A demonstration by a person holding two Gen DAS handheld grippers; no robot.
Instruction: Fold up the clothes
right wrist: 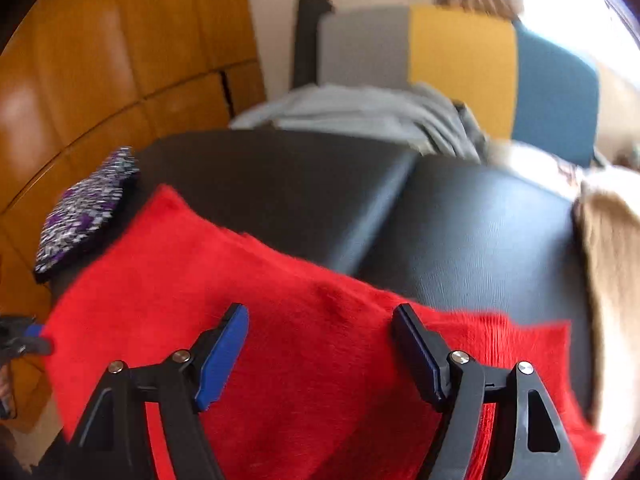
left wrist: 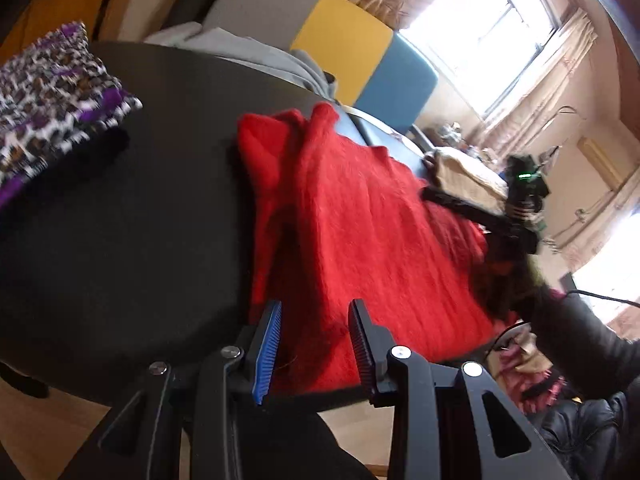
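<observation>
On the dark round bench [left wrist: 120,220], seen from the left wrist, a fuzzy red sweater [left wrist: 360,220] lies spread toward the near edge, one end bunched into a ridge. The left gripper [left wrist: 316,344] hovers at that near hem with its jaws apart, cloth showing between them but nothing pinched. A folded leopard-print garment [left wrist: 56,100] sits well apart at the far left (apparently already done), and a beige garment [left wrist: 464,180] lies beyond the sweater.

From the right wrist, the same red sweater [right wrist: 280,320] fills the foreground, draped over the bench [right wrist: 460,232]. The right gripper [right wrist: 320,340] hangs over it with jaws wide apart, gripping nothing. The leopard-print garment [right wrist: 88,216] shows at the left, the beige one [right wrist: 612,260] at the right.

The step in hand looks like taking hold of the sweater's near edge for a fold. The next move probably calls for both jaws to close on the hem, well separated, then lift and carry it evenly across.
</observation>
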